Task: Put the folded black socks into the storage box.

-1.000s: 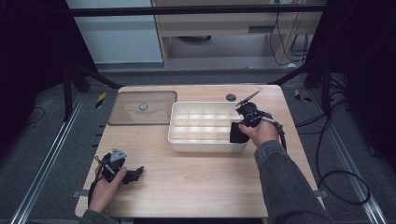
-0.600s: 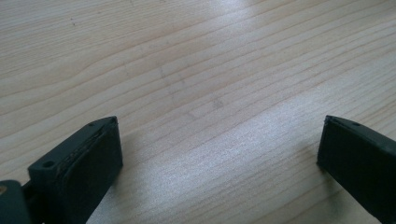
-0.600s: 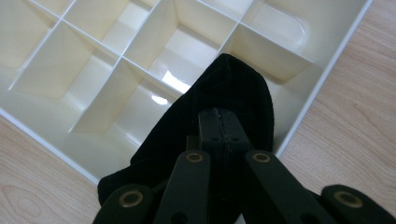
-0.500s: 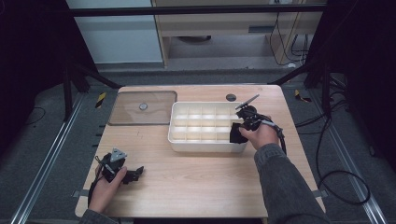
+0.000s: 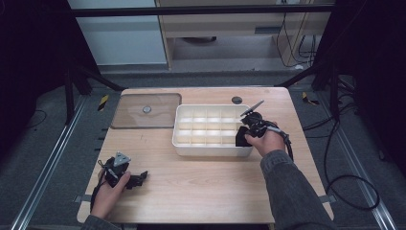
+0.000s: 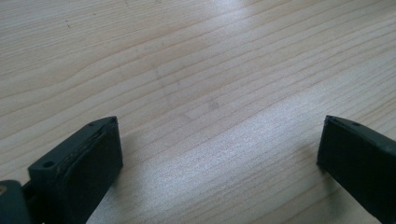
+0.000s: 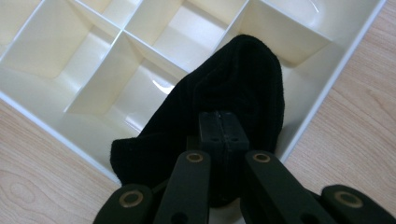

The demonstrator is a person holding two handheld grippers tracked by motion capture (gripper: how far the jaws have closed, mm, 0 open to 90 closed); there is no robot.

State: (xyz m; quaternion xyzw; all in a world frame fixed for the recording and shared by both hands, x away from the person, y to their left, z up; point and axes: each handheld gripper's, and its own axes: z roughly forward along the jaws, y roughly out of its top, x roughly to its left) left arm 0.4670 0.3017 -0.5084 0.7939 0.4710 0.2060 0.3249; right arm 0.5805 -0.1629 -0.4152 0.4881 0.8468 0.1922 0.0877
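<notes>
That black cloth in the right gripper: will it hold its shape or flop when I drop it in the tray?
Likely floppy: the black knitted cloth drapes in folds from the shut right gripper. Probably light, since a small pinch carries it. It should slump into the white compartment tray rather than roll.

High camera down over whole table (image 5: 201,191); both tool cameras close, right's on the shared tray (image 7: 322,88).
</notes>
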